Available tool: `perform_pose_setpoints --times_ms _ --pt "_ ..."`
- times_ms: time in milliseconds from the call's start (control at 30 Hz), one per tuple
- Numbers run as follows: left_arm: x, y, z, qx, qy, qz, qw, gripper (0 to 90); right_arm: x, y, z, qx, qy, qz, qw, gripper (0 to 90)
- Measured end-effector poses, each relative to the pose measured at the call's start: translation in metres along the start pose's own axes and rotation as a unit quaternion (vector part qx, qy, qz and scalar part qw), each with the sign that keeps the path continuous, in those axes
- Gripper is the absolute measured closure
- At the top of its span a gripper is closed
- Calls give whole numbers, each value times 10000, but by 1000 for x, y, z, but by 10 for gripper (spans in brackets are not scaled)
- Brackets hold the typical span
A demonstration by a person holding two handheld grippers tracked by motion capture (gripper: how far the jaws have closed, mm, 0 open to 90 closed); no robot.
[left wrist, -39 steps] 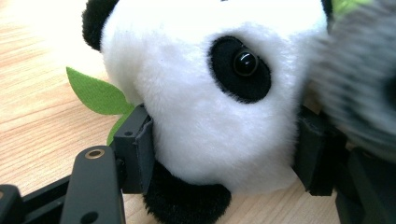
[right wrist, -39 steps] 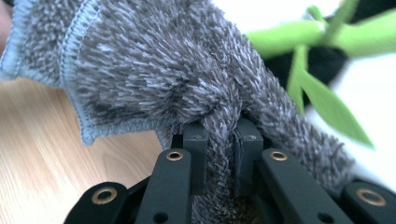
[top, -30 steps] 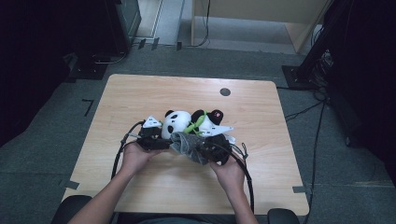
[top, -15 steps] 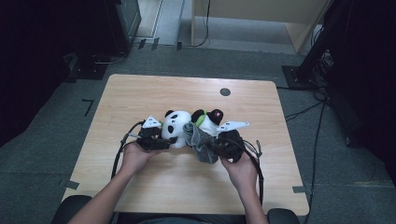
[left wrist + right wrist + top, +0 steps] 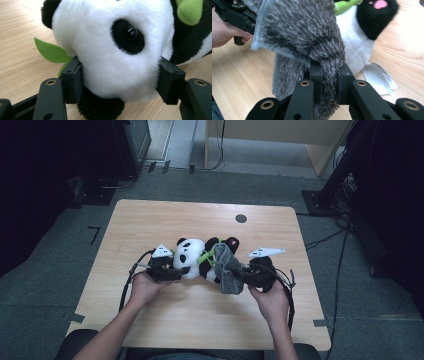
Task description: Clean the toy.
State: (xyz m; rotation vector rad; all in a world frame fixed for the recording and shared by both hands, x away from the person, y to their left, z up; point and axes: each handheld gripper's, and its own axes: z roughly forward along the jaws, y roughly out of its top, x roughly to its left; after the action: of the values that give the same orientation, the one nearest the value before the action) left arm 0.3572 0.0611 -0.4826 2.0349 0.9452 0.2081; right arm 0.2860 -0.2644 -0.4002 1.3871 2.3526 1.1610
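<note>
Grey cloth [image 5: 228,270] now farther right, panda's [image 5: 192,259] body partly hidden.

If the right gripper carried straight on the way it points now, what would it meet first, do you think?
Beyond the fuzzy grey cloth that the right gripper pinches, probably the black-and-white plush panda's body just behind it, though depth is unclear.

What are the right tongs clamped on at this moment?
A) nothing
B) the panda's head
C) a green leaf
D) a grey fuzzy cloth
D: in the right gripper view the right tongs pinch a fold of the grey fuzzy cloth; the left tongs squeeze the panda's head.
</note>
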Motion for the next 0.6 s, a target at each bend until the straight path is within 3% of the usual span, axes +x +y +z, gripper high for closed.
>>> perform_pose_setpoints --times_ms 267,467,600 --pt "0 0 0 -14 -2 -5 10000 336 -13 -3 -5 39 -172 159 9997 799" --pt "1 0 0 -13 -19 -21 10000 333 -29 -2 -3 -31 -80 320 9995 800" --pt "1 0 0 -12 -15 -35 10000 328 -42 1 -3 -60 -218 381 9990 800"
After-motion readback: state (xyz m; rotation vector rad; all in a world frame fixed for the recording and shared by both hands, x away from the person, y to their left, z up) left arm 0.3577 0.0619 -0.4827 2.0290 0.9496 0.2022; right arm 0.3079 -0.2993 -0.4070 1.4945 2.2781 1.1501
